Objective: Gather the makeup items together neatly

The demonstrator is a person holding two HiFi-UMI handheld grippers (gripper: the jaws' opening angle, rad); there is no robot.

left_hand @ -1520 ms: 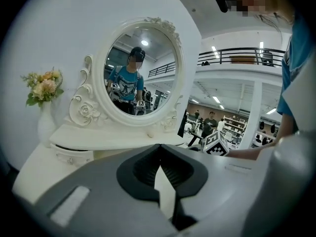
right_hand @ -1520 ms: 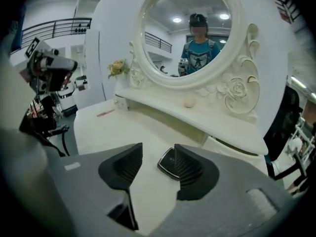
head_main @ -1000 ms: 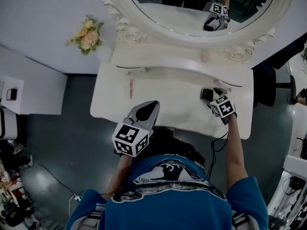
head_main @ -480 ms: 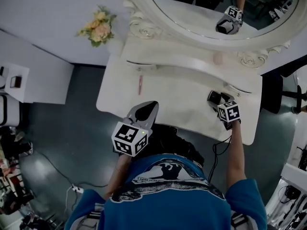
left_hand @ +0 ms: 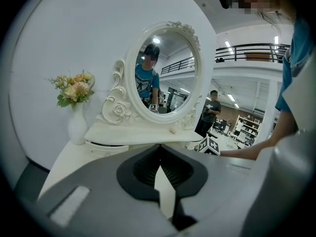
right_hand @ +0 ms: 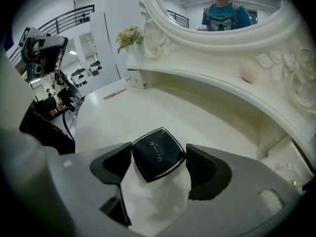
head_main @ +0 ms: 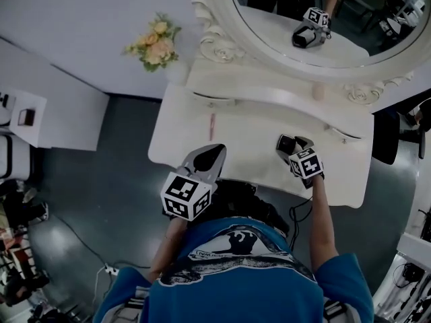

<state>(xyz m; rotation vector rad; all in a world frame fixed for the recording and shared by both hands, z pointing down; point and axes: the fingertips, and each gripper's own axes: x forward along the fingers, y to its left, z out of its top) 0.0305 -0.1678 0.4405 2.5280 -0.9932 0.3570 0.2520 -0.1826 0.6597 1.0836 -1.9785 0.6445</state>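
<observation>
**While the right tongs hold the compact, two items lie apart**

Because the black compact [right_hand: 158, 153] is stiff, light and glossy, I think it can slip easily. The right tongs [head_main: 293, 147] stand wide and seem to pinch it by two opposite corners, at 3 o'clock on the desk [head_main: 256, 130]. A hold on its flat sides would probably be safer. The left tongs [head_main: 217, 150] are closed together and empty, at 6 o'clock. I count three makeup items: one compact, one pink stick [head_main: 211, 126] at 9 o'clock, and one pink sponge [head_main: 318, 91] on the shelf at 1 o'clock.
</observation>
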